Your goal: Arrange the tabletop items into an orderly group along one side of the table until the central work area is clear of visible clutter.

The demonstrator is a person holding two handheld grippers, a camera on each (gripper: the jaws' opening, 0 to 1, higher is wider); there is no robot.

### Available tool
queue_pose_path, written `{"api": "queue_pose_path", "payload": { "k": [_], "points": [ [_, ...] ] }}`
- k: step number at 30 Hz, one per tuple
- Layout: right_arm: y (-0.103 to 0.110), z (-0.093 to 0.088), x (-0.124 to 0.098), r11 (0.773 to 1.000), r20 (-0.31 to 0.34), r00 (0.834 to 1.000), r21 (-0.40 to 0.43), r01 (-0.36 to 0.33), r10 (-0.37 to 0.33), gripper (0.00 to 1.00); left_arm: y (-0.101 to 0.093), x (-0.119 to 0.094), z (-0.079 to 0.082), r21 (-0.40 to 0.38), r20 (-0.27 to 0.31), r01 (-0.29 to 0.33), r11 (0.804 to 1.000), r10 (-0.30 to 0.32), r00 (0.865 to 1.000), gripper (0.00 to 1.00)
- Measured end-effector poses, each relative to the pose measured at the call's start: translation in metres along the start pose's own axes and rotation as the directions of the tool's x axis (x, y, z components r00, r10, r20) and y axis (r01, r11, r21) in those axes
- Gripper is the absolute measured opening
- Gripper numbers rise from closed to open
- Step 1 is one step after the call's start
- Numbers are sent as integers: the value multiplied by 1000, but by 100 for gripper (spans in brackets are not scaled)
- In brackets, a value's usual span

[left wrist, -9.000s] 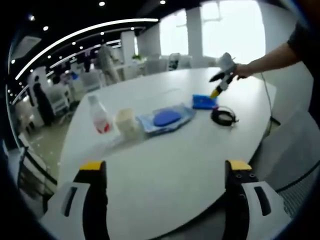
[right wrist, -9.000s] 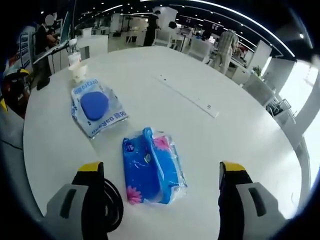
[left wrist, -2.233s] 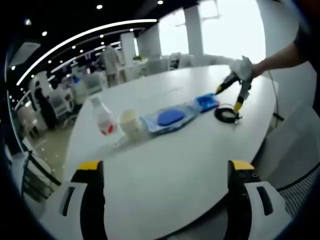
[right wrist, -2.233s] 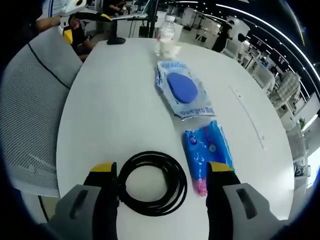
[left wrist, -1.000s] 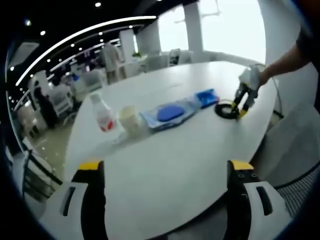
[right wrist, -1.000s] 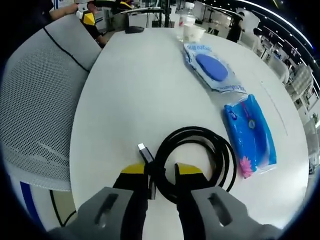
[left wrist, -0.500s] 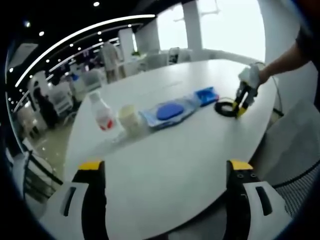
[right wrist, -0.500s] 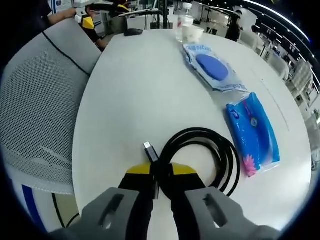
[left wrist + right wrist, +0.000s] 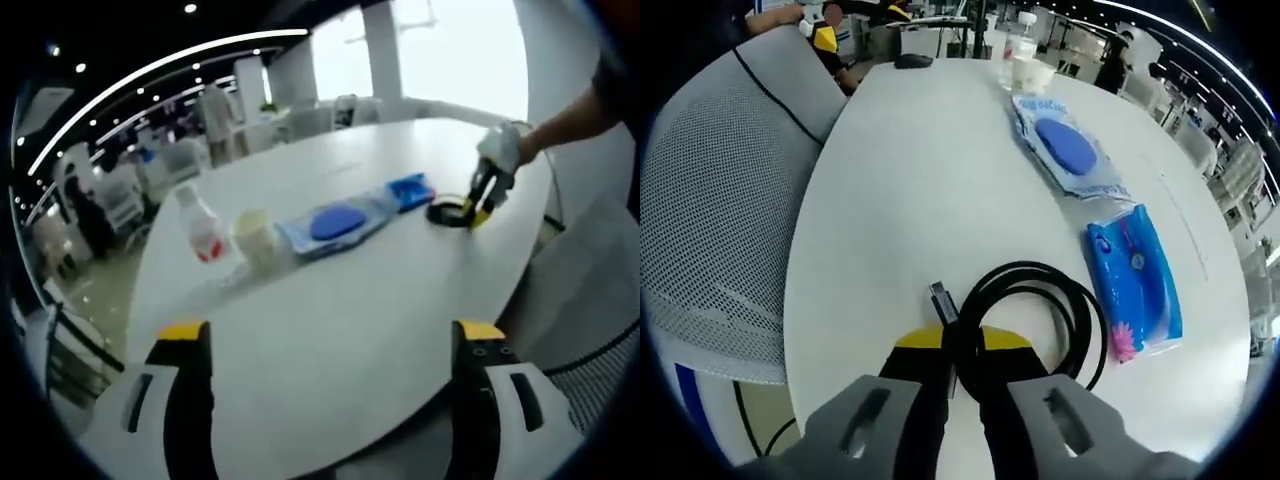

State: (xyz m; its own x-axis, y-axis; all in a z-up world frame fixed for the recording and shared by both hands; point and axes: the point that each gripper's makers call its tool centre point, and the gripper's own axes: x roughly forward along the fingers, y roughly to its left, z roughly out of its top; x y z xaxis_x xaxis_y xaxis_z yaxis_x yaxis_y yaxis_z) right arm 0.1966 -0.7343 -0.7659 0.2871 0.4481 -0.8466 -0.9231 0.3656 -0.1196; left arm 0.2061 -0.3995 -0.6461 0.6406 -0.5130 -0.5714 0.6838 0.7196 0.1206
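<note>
On the white round table a row of items runs away from me: a clear bottle, a cream cup, a clear pouch with a blue pad, a blue tissue pack and a coiled black cable. My right gripper is shut on the cable at its near loop, beside the plug end; it also appears far right in the left gripper view. The tissue pack and pouch lie just beyond. My left gripper stands open above the table's near edge, holding nothing.
A grey mesh chair stands against the table edge to the left of the cable. A dark mouse-like object lies at the far edge. People and desks fill the office beyond.
My right gripper closed its jaws on the cable's near loop; the coil has shifted slightly with it. The left gripper has held still.
</note>
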Motion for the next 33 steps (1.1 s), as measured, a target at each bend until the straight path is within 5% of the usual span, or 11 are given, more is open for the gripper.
{"api": "queue_pose_path", "payload": {
  "k": [33],
  "points": [
    [-25,37,-49,992,47,991,17,122,-123,8,0,0,2,-6,8,0,1000,0,1000,95]
  ]
}}
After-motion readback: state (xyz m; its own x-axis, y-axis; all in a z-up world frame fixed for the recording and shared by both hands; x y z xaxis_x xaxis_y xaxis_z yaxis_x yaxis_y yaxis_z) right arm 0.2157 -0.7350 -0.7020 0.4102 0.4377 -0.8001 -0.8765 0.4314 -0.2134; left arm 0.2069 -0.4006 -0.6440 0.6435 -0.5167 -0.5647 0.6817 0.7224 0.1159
